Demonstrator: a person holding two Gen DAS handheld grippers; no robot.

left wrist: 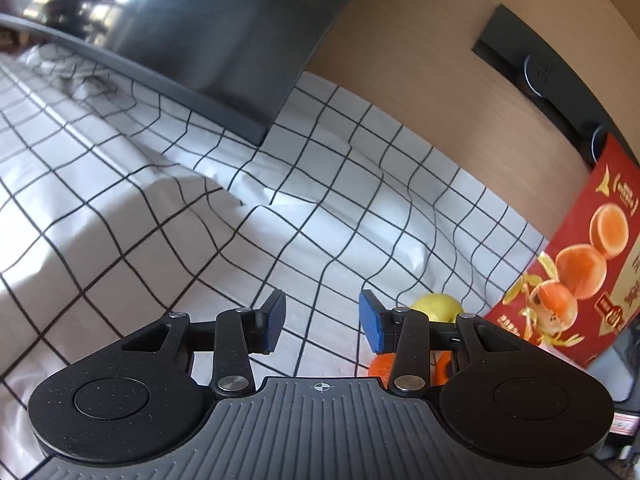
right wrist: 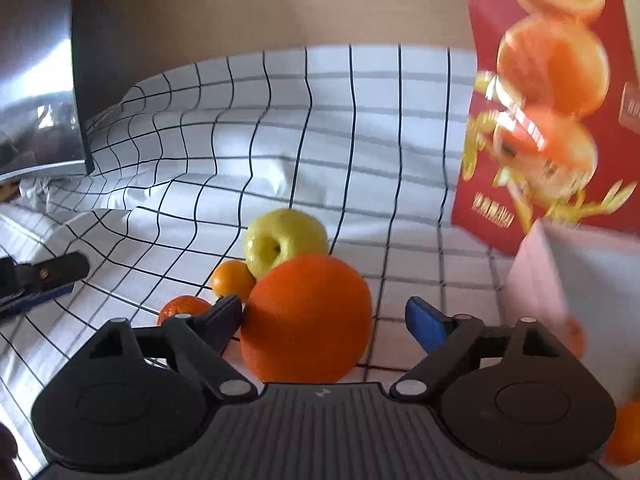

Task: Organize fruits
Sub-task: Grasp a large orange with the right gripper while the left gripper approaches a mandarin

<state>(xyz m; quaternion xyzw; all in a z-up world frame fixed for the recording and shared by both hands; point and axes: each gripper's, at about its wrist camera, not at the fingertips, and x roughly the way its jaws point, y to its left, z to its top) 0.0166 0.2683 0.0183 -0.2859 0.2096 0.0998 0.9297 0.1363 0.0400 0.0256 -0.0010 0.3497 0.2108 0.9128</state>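
Large orange (right wrist: 306, 318), near centre on the checked cloth (right wrist: 360, 128), between the wide-spread pads of the right gripper (right wrist: 324, 320); left pad touching or nearly touching the peel, right pad clear, so not gripped. Round, no evident long axis; stem end not visible. Just beyond, touching: yellow-green apple (right wrist: 284, 240), stem dimple facing near-left, core axis tilted toward the camera. Left of these, two mandarins (right wrist: 232, 280). Red orange-printed box (right wrist: 552, 92) far right. Left gripper (left wrist: 322, 322) narrowly parted, empty, well left of the pile. Likely risks: orange rolling on the rumpled cloth; closing jaws nudging apple or mandarins out of place.
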